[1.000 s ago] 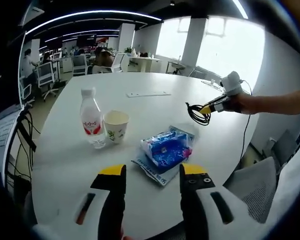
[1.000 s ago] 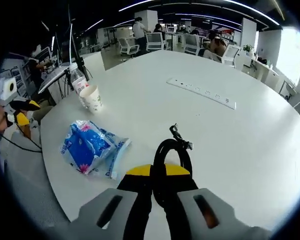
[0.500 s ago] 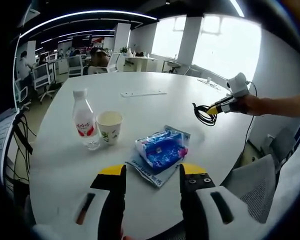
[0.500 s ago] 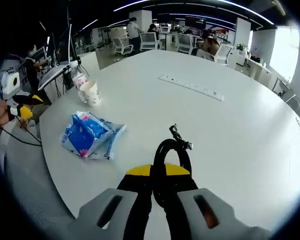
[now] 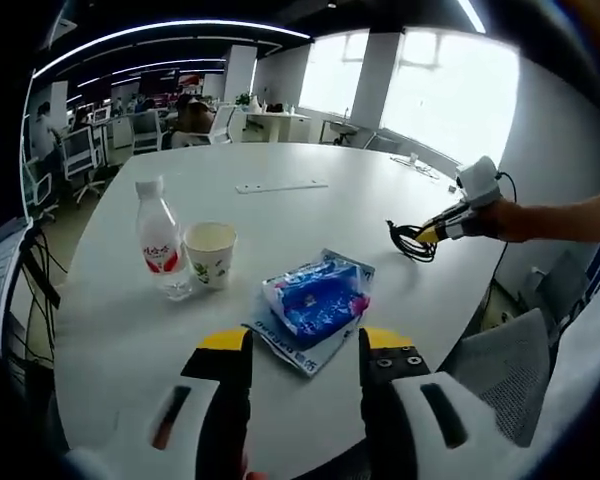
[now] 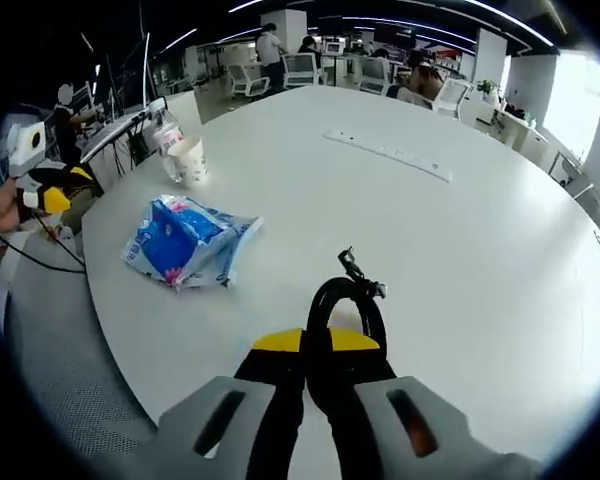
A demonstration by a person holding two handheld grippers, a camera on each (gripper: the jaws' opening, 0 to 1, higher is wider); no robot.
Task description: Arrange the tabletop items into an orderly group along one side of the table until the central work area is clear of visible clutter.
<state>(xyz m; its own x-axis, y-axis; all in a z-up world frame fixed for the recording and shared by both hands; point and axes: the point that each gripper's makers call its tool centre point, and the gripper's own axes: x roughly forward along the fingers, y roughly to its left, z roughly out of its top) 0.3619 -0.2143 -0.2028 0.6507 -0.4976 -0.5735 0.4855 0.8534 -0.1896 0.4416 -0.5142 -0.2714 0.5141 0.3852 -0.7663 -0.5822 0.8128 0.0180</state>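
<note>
In the left gripper view, a clear water bottle [image 5: 158,238] with a red label stood upright toward the left side of the round white bench [image 5: 310,160], and a paper cup [image 5: 209,254] stood just beside it on its right, the two close enough that I could not tell whether they touched. Next along, nearer the bench's front edge, lay a crumpled blue plastic packet [image 5: 315,300] resting on a flat printed sheet, apart from the cup. The left tongs [image 5: 297,350] hung over that front edge with the jaws spread wide and nothing between them, the packet showing in the gap just beyond the tips. A long white power strip [image 5: 273,186] lay flat further back, near the bench's middle. Far to the right, over the right-hand edge, the right tongs [image 5: 432,231] held a coiled black cable [image 5: 408,240], the coil hanging low by the surface.

In the right gripper view, the bottle [image 6: 165,131] and cup [image 6: 189,161] sat at the far left edge, then the blue packet [image 6: 185,243] near the same edge. The right tongs [image 6: 316,342] were clenched on the black cable [image 6: 346,308], whose loop rose between the yellow-tipped jaws above the bare bench surface. The power strip [image 6: 387,155] lay beyond, well apart.
</note>
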